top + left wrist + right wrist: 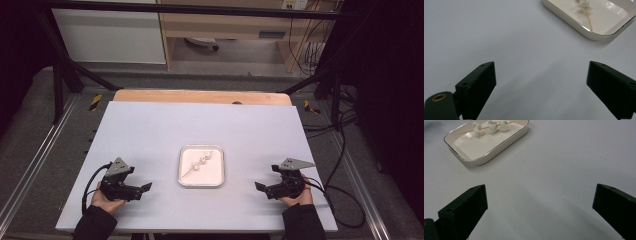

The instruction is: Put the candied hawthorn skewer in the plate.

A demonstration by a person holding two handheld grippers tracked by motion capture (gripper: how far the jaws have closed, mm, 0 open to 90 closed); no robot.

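A white tray (pixel 201 181) sat at the middle of the desk (pixel 150 130), holding a wooden skewer (pixel 200 163) threaded with white pieces. The left hand-held gripper (pixel 146 187) rested left of the tray, released, jaws wide apart. The right hand-held gripper (pixel 260 186) rested right of the tray, likewise spread, both empty.

In the left gripper view, the tray (pixel 599 35) runs off the top and right edges, and the skewer (pixel 588 18) with its white pieces (pixel 582 5) is cut off at the top. In the high view those pieces (pixel 202 162) are too small to identify. The person's forearms (pixel 95 222) leave the bottom edge.
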